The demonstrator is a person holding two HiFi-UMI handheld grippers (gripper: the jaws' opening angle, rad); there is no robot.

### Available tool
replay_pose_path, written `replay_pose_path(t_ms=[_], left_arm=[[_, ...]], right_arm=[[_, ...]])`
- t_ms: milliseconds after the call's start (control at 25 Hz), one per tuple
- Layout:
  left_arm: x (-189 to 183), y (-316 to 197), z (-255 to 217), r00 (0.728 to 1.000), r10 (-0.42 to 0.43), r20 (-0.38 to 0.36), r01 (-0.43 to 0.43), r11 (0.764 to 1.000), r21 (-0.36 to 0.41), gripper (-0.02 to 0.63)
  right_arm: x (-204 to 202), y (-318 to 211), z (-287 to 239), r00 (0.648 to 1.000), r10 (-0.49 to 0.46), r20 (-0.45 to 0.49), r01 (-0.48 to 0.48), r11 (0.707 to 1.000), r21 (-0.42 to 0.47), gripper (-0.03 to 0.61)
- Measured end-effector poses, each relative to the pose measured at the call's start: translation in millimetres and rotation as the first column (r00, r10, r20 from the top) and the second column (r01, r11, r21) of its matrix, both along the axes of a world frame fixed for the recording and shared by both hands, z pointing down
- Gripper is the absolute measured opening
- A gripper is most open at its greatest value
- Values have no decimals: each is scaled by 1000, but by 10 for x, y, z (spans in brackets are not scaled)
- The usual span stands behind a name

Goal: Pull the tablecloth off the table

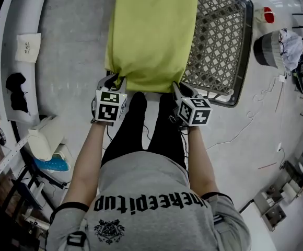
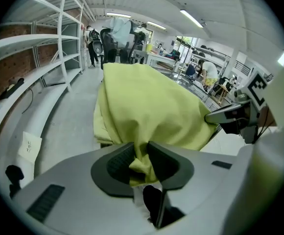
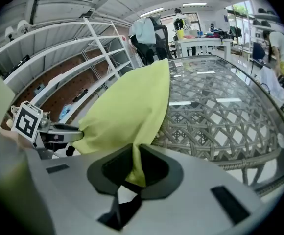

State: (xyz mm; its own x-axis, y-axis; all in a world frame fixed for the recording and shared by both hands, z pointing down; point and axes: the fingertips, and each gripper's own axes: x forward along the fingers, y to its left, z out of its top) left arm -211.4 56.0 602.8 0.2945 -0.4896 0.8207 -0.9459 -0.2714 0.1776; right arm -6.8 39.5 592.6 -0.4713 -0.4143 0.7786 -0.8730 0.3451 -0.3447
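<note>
Our left tongs (image 1: 114, 80) and right tongs (image 1: 178, 88) each clamp 1 near corner of the yellow-green tablecloth (image 1: 151, 30), which covers part of the woven desk (image 1: 219, 35).

Shirt: we are wearing a grey short-sleeved T-shirt (image 1: 141, 184), its sleeves ending in black bands (image 1: 69, 206).
Print: black block lettering (image 1: 149, 202) is running across the cloth, with a black crest (image 1: 108, 230) near it.
Trousers: we are wearing black trousers (image 1: 140, 132).
Left gripper (image 1: 114, 80): it is showing a pale grey shell, dark ribbed pads (image 2: 117, 163) and a cube (image 1: 110, 106) with black-and-white square markers, one face edged green.
Right gripper (image 1: 178, 89): it is showing the same grey shell and a black-and-white marker cube (image 1: 194, 111).
</note>
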Motion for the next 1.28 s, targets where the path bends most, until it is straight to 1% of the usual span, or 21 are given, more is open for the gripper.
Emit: replay_pose_path(t_ms=[120,200,280,440,600,760,880,1040,1160,1280], left_arm=[[3,-16,19,999,-23,-34,21,998,-55,53],[3,-12,2,999,-23,-43,20,997,-74,44],[21,16,-50,999,-1,-40,-2,997,-71,40],[106,137,-259,996,66,-60,-68,997,-35,38],[182,247,-573,987,139,-86,-139,990,7,38],[234,349,-886,975,178,-132,-175,984,34,38],[273,436,-1064,967,208,-147,-203,978,47,38],[292,480,-1240,963,208,-170,-200,978,67,38],[296,385,-1391,963,202,-179,-185,977,108,38],[277,199,-1572,963,200,-180,-171,972,163,38]], right_arm=[[-44,-6,-66,1000,-21,5,21,1000,14,46],[-51,4,-162,999,-9,33,8,1000,29,44],[-56,19,-287,999,-7,53,5,999,46,44],[-16,107,-517,997,-33,70,28,997,70,44],[43,281,-743,994,-57,89,50,996,79,44],[89,510,-920,992,-71,106,63,995,76,44],[119,666,-1022,990,-66,127,58,996,62,44],[148,741,-1179,988,-50,149,40,997,70,44],[166,628,-1347,986,-43,158,24,992,122,44],[154,432,-1535,985,-47,166,15,982,190,44]])
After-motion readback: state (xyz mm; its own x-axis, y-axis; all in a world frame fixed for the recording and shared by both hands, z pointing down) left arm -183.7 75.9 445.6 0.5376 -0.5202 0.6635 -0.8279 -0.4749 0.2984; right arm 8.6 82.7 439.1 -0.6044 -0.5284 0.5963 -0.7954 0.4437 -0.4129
